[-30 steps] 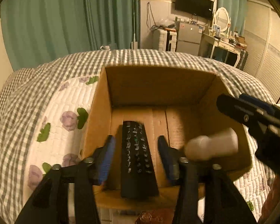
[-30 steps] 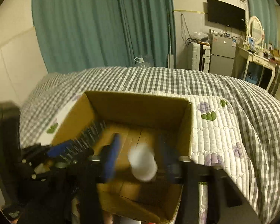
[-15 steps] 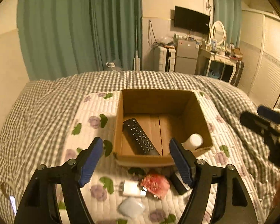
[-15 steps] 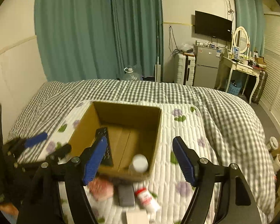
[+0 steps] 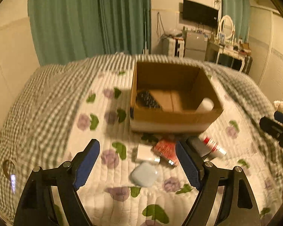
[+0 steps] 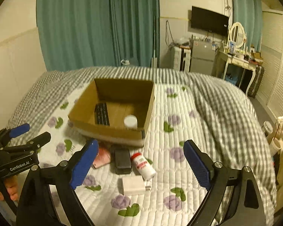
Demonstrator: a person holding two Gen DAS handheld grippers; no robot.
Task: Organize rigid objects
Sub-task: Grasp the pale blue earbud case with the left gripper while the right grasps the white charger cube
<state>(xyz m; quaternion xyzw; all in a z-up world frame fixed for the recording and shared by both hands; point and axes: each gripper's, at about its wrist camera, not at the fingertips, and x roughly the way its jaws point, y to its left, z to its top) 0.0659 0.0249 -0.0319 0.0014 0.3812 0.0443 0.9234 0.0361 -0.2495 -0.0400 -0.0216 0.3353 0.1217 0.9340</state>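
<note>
Left gripper (image 5: 137, 164) jaws spread wide, empty; right gripper (image 6: 139, 164) likewise. Near them on the quilt (image 6: 179, 131): white charger (image 6: 133, 185), pill bottle (image 6: 143, 166), black case (image 6: 122, 161). Farther: cardboard box (image 6: 107, 130) holding remote (image 6: 102, 114) left, white bottle (image 6: 130, 121) right.

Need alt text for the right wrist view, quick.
Open right gripper hovers over a white bottle, black case and white charger on the quilt; beyond, a cardboard box holds a remote.

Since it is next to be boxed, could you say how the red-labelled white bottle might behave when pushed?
The bottle lies on its side, so it may roll. The quilt is soft, likely damping that. Looks like rigid plastic, probably light.
</note>
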